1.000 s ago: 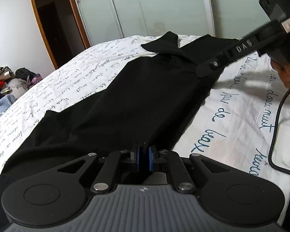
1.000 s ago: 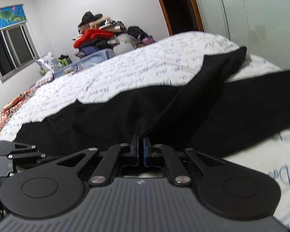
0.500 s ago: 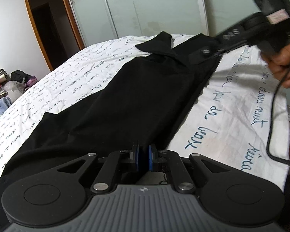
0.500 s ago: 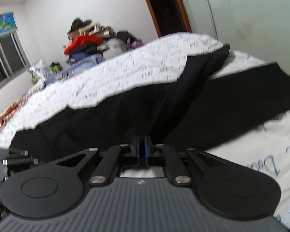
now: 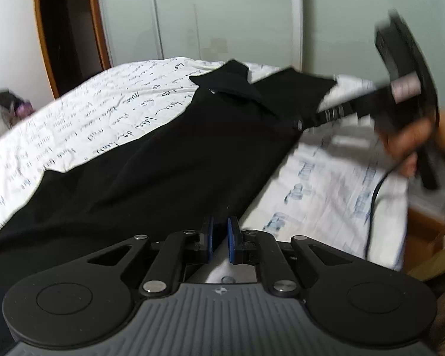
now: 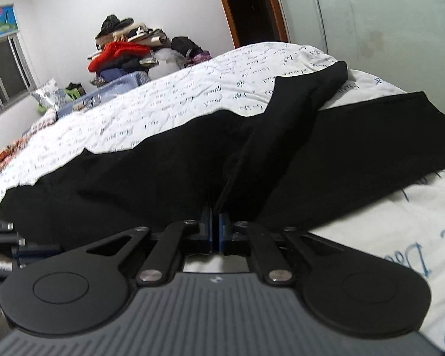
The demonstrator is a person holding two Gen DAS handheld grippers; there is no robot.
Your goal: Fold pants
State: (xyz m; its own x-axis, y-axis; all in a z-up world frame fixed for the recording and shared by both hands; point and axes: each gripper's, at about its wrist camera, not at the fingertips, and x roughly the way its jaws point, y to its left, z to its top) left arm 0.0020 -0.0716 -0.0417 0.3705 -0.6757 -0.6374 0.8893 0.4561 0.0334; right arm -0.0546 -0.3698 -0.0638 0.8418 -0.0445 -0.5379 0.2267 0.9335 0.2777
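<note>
Black pants [image 5: 178, 163] lie stretched along the bed sheet [image 5: 89, 112], which is white with script print. My left gripper [image 5: 220, 231] is shut on their near edge, with dark cloth between the blue pads. At the far end, the hand-held right gripper [image 5: 299, 124] bites the cloth. In the right wrist view my right gripper [image 6: 215, 222] has its jaws closing tight on a raised fold of the pants [image 6: 356, 154]. The fold runs up from the pads toward a leg end turned over at the back.
A person's hand [image 5: 409, 145] and a black cable [image 5: 373, 207] are by the bed's right edge, above a wooden frame [image 5: 424, 222]. Pale sliding wardrobe doors [image 5: 222, 14] and a dark doorway [image 5: 62, 38] stand behind. A clothes pile [image 6: 124, 50] sits at the back.
Both grippers stay closed on the black cloth and hardly shift. The left wrist view has tilted, so more wardrobe shows. The pants lie much as before.
</note>
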